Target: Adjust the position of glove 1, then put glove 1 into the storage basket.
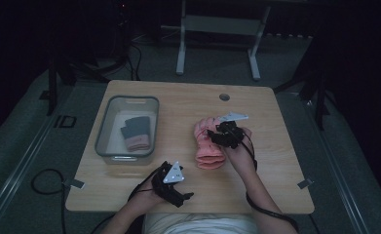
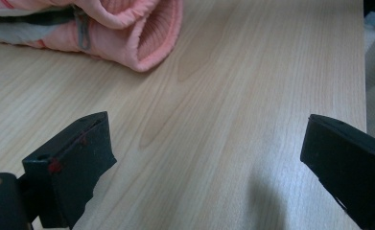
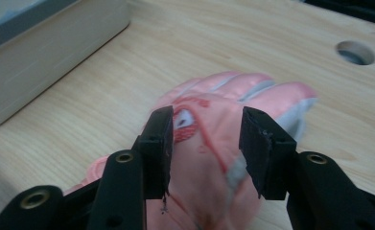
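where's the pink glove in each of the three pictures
High view: pink glove right of centre on the table, under the right gripper.
Left gripper view: its cuff at top left.
Right gripper view: centre, between the jaws.
Shared landmark: the wooden table.

The pink glove's (image 2: 127, 28) fingers run past the left gripper view's top edge.

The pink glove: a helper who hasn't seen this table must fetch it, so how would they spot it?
On the wooden table, look right of the grey bin. The pink glove lies there flat under the right gripper, the table's one pink thing outside the bin.
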A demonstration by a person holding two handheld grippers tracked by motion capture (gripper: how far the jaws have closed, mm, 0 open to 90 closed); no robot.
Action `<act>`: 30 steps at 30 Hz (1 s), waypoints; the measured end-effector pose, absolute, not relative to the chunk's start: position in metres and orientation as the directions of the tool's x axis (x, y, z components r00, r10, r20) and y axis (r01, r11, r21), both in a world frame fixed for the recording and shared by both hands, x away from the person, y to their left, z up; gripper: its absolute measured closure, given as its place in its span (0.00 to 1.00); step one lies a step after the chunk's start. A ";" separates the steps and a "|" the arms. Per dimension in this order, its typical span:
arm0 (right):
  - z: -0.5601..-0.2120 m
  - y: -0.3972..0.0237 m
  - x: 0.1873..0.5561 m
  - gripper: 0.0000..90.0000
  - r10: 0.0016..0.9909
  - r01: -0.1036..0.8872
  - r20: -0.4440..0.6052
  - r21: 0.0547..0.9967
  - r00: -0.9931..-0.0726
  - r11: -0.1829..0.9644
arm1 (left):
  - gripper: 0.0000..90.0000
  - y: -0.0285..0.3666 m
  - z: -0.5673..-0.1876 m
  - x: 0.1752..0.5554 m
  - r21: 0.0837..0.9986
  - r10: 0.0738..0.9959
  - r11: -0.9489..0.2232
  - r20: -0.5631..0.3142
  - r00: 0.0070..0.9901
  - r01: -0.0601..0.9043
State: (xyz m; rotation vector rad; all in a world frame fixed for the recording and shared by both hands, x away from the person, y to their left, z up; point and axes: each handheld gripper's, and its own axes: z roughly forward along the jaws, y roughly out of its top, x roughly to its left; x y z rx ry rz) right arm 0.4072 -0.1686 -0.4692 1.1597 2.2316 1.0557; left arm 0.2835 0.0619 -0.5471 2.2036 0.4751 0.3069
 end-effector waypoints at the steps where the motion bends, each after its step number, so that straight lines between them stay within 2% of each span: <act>1: -0.467 -0.171 0.406 0.62 0.823 0.501 -0.029 0.782 -0.567 0.372 | 0.04 0.061 -0.545 0.283 0.789 0.441 -0.571 0.060 0.896 0.228; 8: -0.460 -0.189 0.408 0.70 0.821 0.493 -0.040 0.783 -0.570 0.380 | 0.04 0.053 -0.517 0.288 0.817 0.485 -0.533 0.081 0.870 0.221; 14: -0.457 -0.190 0.409 0.67 0.814 0.489 -0.028 0.788 -0.580 0.375 | 0.05 0.050 -0.488 0.306 0.849 0.543 -0.473 0.069 0.837 0.237; 15: -0.457 -0.189 0.410 0.67 0.810 0.487 -0.033 0.784 -0.586 0.384 | 0.06 0.047 -0.475 0.319 0.844 0.590 -0.456 0.049 0.806 0.283; 18: -0.463 -0.187 0.412 0.68 0.805 0.492 -0.032 0.777 -0.593 0.393 | 0.09 0.042 -0.464 0.338 0.832 0.632 -0.434 0.007 0.775 0.346; 22: -0.475 -0.191 0.414 0.70 0.805 0.521 -0.012 0.757 -0.593 0.395 | 0.22 0.032 -0.459 0.363 0.811 0.670 -0.445 0.020 0.742 0.380; 25: -0.486 -0.197 0.415 0.70 0.804 0.544 0.004 0.738 -0.595 0.400 | 0.31 0.029 -0.460 0.378 0.805 0.689 -0.425 -0.008 0.725 0.413; 27: -0.493 -0.203 0.416 0.70 0.804 0.565 0.034 0.729 -0.593 0.386 | 0.34 0.025 -0.468 0.400 0.774 0.715 -0.390 -0.088 0.694 0.499; 30: -0.500 -0.209 0.418 0.67 0.801 0.593 0.079 0.716 -0.594 0.368 | 0.33 0.019 -0.485 0.418 0.704 0.729 -0.380 -0.172 0.663 0.600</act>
